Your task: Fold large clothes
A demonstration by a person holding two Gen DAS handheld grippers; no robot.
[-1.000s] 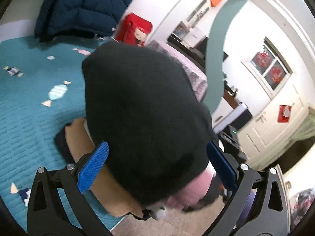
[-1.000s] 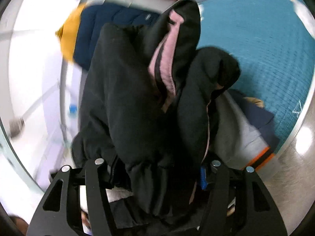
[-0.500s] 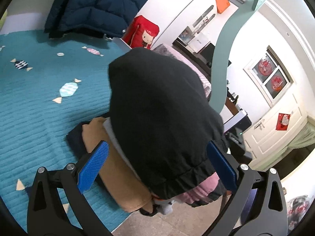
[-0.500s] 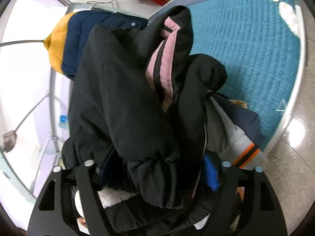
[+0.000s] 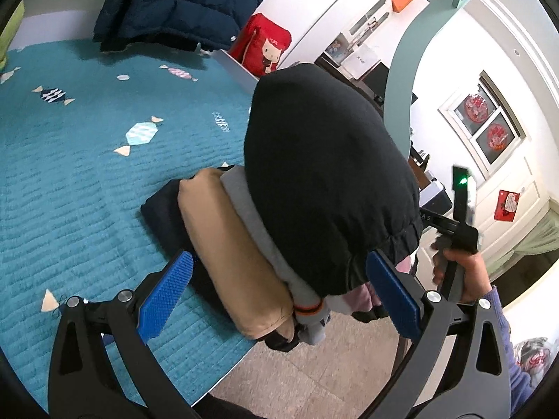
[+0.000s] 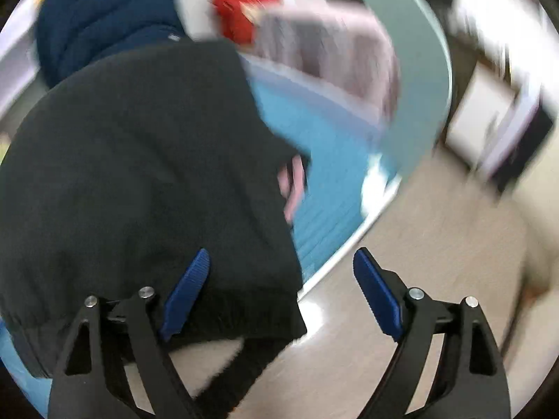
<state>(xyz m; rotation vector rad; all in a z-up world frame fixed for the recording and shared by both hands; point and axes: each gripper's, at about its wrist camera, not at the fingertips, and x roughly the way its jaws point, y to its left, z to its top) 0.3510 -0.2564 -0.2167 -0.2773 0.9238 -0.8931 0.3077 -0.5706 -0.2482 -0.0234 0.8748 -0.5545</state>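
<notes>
Black jacket (image 5: 328, 181): folded, pink lining at hem, tops clothes stack (image 5: 230, 241) on teal bed (image 5: 70, 181) edge | left gripper (image 5: 279, 293): jaws spread, empty | right gripper (image 6: 281, 293): jaws just opened, released, blue pad (image 6: 185, 293) beside jacket hem

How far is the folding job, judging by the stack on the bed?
Done: the black garment lies folded on the stack, over grey and tan pieces. In hand: nothing; the right tool has just opened, empty. Left: perhaps the navy jacket.
</notes>
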